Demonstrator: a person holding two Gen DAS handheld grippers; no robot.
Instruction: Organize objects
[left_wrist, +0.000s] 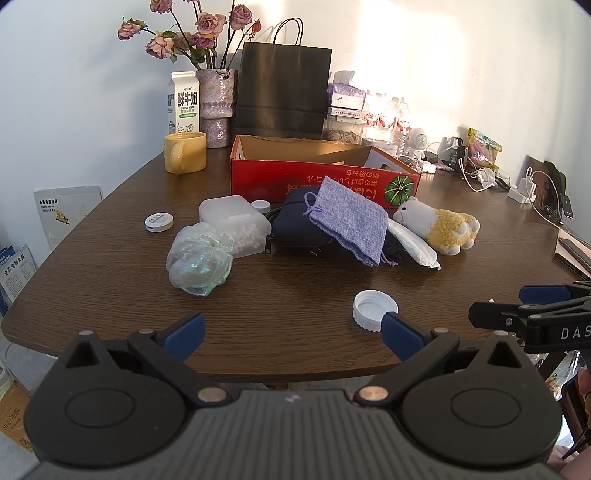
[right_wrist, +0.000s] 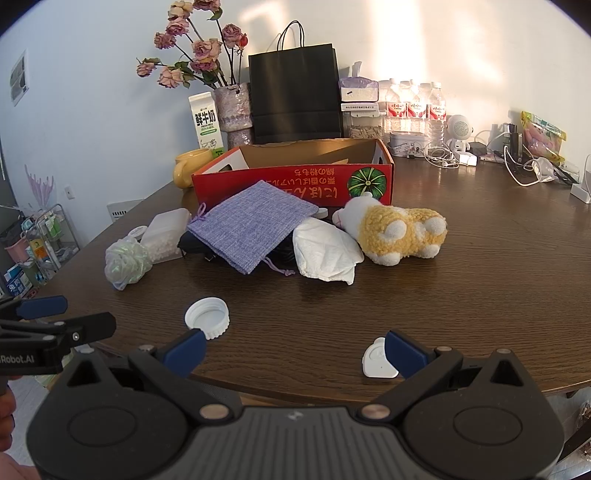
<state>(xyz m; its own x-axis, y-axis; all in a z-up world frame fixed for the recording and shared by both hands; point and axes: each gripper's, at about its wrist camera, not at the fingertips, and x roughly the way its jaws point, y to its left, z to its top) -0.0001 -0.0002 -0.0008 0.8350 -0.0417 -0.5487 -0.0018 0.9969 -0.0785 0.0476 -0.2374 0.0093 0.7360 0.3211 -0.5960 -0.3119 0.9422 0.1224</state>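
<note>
**Loose items ahead of both sets of fingers, box behind them**

Both grippers hang at the near edge of the bench with nothing in them. Your left gripper (left_wrist: 291, 332) has its fingers spread wide, and so does your right gripper (right_wrist: 295, 349).

Just beyond your left gripper's right finger sits the white screw cap (left_wrist: 375, 309), open side up. It should be light, rigid and a little slick; take it across the ribbed rim, not by the thin wall alone, or it may skate on the wood.

Touching your right gripper's right finger in the right wrist view is a small white plastic piece (right_wrist: 377, 359), flat and low. It looks hard to get under; pinch its edges.

Well ahead of both lies the pile. The lilac cloth pouch (left_wrist: 349, 219) is soft and limp, draped over a dark case (left_wrist: 295, 218); grip a fold of fabric near its drawstring. The plush sheep (right_wrist: 397, 234) is light and squashy, so close on the body. The white folded pad (right_wrist: 325, 254) next to it will crumple. The crinkled clear bag (left_wrist: 199, 260) is slippery film; bunch it. The frosted box of white beads (left_wrist: 236, 223) is stiff and probably the heaviest; hold it by its side walls and keep it level.

Behind the pile stands the open red carton (left_wrist: 325, 177), the likely place for them all.
</note>
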